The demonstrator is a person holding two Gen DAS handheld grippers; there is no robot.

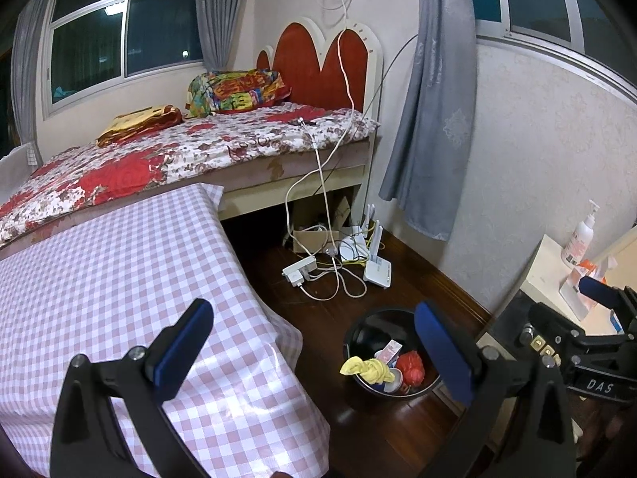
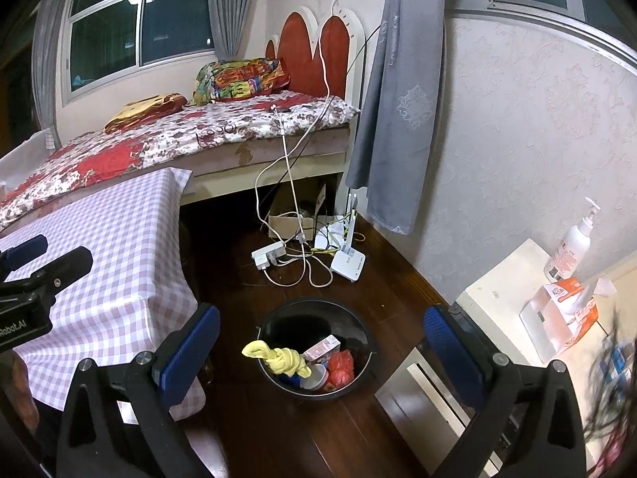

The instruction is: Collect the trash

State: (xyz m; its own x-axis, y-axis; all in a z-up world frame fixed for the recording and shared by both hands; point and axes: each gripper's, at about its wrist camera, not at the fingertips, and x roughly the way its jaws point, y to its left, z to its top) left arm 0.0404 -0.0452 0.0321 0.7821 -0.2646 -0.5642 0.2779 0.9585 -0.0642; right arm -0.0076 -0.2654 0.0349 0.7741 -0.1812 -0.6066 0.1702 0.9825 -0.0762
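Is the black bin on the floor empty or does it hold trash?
Holds trash: bin contains a yellow rag, carton, red wrapper.

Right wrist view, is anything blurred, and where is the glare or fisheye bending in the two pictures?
Right wrist view: a dark motion-blurred smear at the lower right edge; the window ledge bows from fisheye distortion. Left wrist view: sharp overall, with shiny glare on the checked tablecloth; dark vignette in the corners.

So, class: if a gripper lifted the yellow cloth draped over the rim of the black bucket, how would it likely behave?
The yellow cloth looks knotted and crumpled, so it would probably hang limp rather than hold its shape. It seems light for its size. One end hangs over the rim of the black bucket, so it might snag or drag neighbouring trash as it rises.
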